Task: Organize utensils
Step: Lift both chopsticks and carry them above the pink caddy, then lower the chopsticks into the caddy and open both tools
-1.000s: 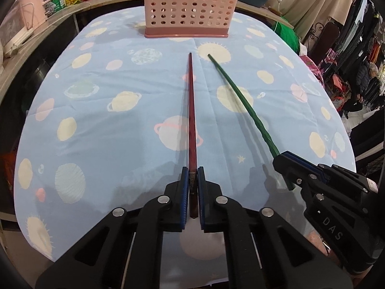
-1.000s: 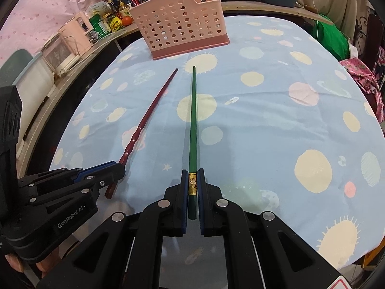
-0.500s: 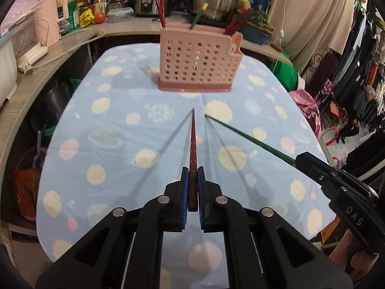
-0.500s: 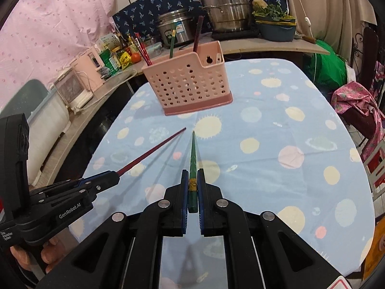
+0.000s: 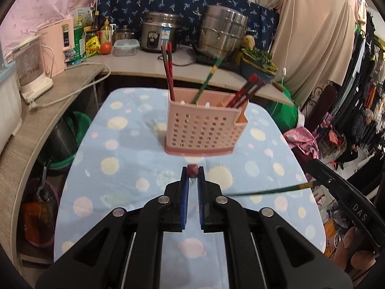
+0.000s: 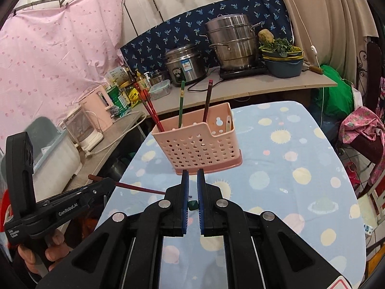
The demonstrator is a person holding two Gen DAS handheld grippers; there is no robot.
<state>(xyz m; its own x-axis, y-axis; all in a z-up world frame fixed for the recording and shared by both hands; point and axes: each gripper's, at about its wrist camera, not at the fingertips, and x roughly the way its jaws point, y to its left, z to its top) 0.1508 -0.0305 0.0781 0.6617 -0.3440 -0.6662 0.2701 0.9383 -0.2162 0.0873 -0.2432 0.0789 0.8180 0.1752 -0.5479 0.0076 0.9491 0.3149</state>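
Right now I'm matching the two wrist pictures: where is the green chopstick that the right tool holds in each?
Left wrist view: the green chopstick runs in from the right tool at the right edge, low.
Right wrist view: only its butt end shows, end-on between the tool's pads, bottom centre.
Shared landmark: the pink basket on the blue tablecloth.

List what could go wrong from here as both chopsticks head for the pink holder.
1. The red chopstick and the green chopstick angle toward each other and could cross or knock.
2. Each is pinched near one end, so the long free end may swing or slip.
3. The pink holder already holds leaning chopsticks that could block entry.
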